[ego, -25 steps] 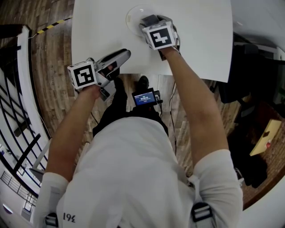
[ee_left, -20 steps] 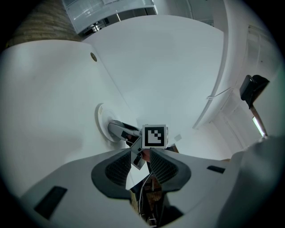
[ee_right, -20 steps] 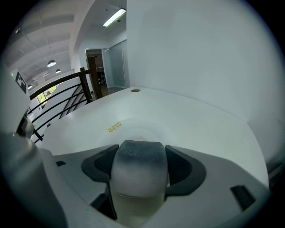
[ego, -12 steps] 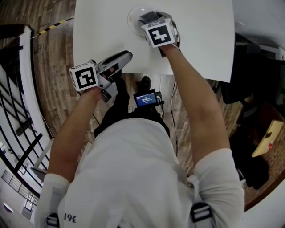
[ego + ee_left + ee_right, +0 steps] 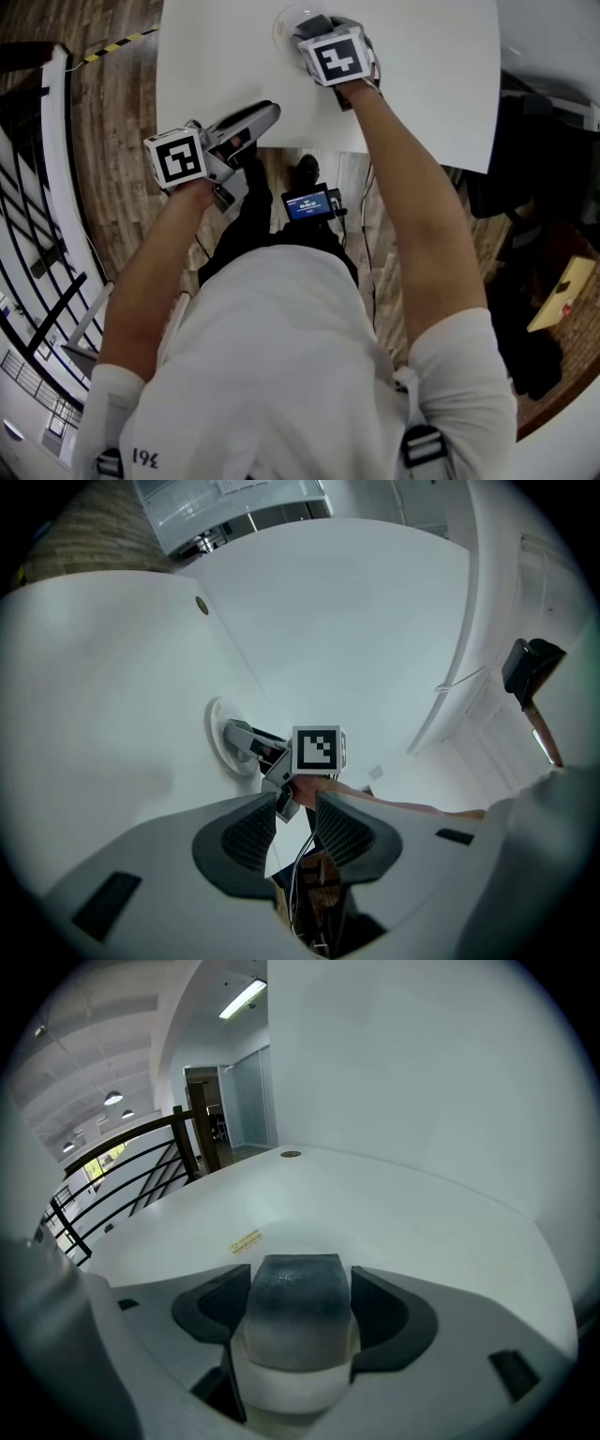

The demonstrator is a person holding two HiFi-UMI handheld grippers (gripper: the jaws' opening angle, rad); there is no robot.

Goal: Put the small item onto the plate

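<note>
1. Now the right claw point(image 5: 314, 28), at the upper middle of the head view, has edged slightly further up the frame over the round white plate point(image 5: 283, 19) on the white counter point(image 5: 422, 84).
2. It stays clamped on the small dark grey rounded block point(image 5: 295, 1307), held over the plate. Contact cannot be told, and only lowering and release seem left.
3. The left claw point(image 5: 255, 120) waits at the counter's near edge, its jaws a narrow gap apart and holding nothing.

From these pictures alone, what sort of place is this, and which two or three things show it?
Probably an upper landing or mezzanine in an office-like building: a plain white table stands on wood plank flooring, a black railing runs alongside, and strip lights line the ceiling.
</note>
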